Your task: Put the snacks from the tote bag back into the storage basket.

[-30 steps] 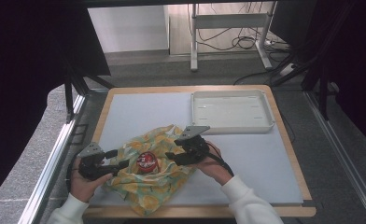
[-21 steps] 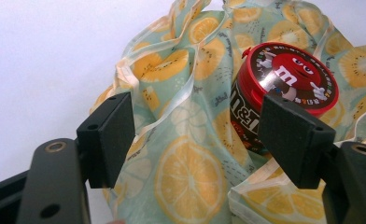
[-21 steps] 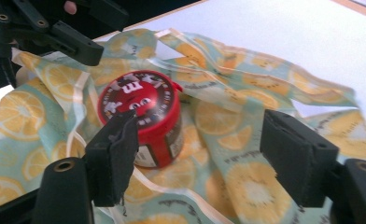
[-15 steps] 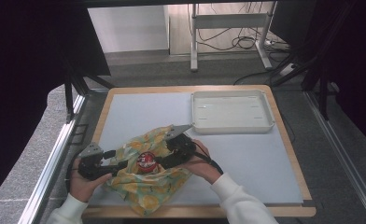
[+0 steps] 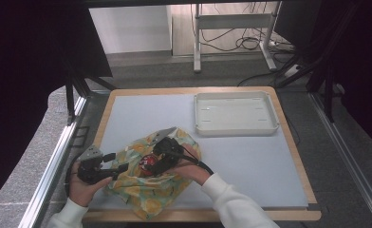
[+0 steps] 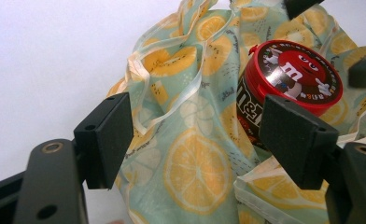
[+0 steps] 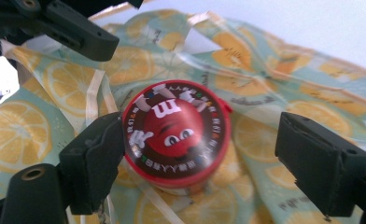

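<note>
left gripper (image 5: 119, 167) sits at the left edge of the lemon-print cloth bag (image 5: 151, 190), jaws spread and pointing across the cloth, nothing pressed between the pads. a pale ribbon handle (image 6: 172, 105) loops up between them in the left gripper view, but i can't tell if it touches either pad.

the candy tin (image 5: 148, 162) lies on the crumpled bag near the front-left of the table (image 5: 250, 171). it's a short round can: red rim and red lid (image 7: 176, 128) with a cartoon red candy face, white gloves, a big white "m", small lettering round a dark ring. side wall is dark brown with white logo print (image 6: 247, 109). it leans tilted on the folds, lid facing up and toward the cameras.

bag fabric is pale green with yellow lemon slices, heavily bunched, part folded over at the front.

right gripper (image 5: 156, 167) is over the tin, jaws just been opening, now wide and released. tin sits between them; left pad (image 7: 97, 161) is just at the rim, right pad clear of it.

white tray (image 5: 236, 128) at back right, well apart.
</note>
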`<state>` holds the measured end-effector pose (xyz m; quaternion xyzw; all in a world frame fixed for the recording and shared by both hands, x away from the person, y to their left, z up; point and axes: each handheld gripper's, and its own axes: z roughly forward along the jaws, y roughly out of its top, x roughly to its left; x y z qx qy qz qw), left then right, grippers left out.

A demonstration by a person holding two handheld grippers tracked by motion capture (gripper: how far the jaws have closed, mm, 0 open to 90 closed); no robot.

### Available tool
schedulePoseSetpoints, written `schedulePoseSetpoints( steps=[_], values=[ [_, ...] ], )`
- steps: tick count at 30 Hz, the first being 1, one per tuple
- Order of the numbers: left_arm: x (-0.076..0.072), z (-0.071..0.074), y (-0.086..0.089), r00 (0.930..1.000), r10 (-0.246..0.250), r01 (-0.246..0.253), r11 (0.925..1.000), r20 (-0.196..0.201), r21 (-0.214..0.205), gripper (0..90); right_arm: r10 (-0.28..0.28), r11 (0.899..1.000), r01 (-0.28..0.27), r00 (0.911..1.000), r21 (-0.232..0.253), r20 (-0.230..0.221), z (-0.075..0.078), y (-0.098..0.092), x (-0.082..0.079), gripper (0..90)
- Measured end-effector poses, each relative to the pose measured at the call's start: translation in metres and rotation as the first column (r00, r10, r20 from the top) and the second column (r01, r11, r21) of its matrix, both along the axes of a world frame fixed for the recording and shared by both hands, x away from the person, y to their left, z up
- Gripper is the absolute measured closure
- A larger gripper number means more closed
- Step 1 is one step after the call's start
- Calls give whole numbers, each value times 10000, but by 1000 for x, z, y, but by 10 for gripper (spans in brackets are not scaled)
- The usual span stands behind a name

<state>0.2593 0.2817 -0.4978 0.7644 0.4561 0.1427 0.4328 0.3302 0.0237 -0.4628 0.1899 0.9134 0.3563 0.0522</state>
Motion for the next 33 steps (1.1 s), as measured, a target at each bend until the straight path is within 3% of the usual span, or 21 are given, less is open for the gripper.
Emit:
schedulePoseSetpoints(
  steps=[10, 17, 24, 33],
  values=[
    [0, -1, 2, 10000, -44, 44, 10000, -89, -7, 271, 360, 9966, -371, 9992, -730, -152, -16, 25, -3, 132],
    [1, -2, 1, 9999, -90, 90, 10000, -97, 4, 270, 279, 9951, -304, 9992, -940, -283, -21, 30, -2, 146],
    [0, -1, 2, 9999, -64, 63, 10000, -108, -43, 270, 259, 9922, -315, 9985, -1203, -474, -27, 33, 1, 226],
    [0, -2, 1, 9999, -88, 88, 10000, -120, -31, 270, 413, 9913, -433, 9990, -1245, -188, -26, 33, -1, 246]
  ],
)
